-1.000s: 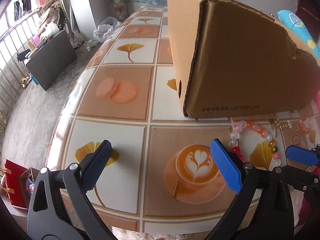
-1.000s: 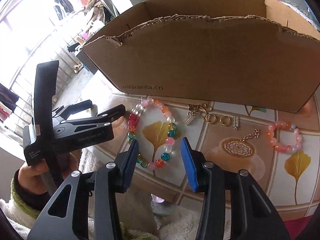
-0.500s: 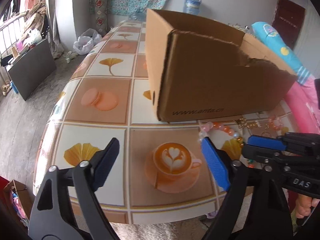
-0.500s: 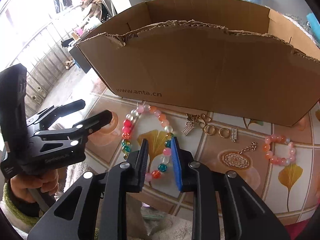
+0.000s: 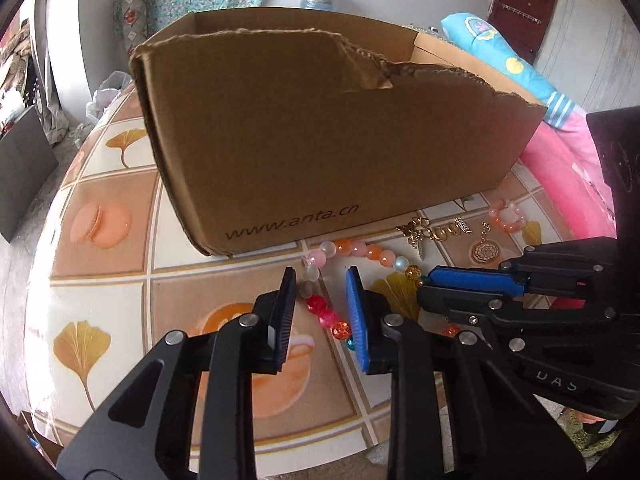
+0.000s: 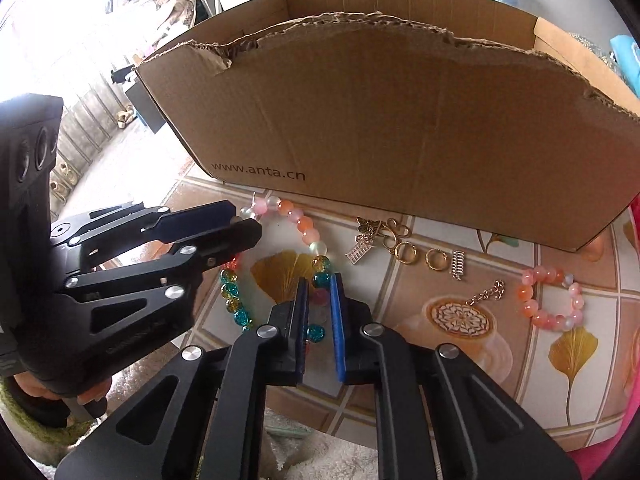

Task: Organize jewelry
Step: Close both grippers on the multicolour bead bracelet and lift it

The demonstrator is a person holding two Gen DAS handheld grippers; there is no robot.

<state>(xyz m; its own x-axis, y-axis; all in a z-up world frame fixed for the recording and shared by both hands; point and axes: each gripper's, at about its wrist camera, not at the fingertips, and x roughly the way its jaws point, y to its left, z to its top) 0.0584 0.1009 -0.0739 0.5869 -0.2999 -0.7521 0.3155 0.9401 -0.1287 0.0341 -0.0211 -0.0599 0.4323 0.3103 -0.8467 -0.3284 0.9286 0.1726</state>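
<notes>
Cardboard box with "www.anta.cn" printed along its bottom edge

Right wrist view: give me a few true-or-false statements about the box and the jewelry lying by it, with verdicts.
1. The cardboard box stands behind the jewelry and has a web address printed on its side. True.
2. The small pink bracelet lies inside the box. False: it lies on the table in front of the box.
3. Two gold rings lie side by side between the large multicoloured bracelet and the small pink one. True.
4. The box's top edge is cleanly cut. False: it is torn and ragged.
</notes>
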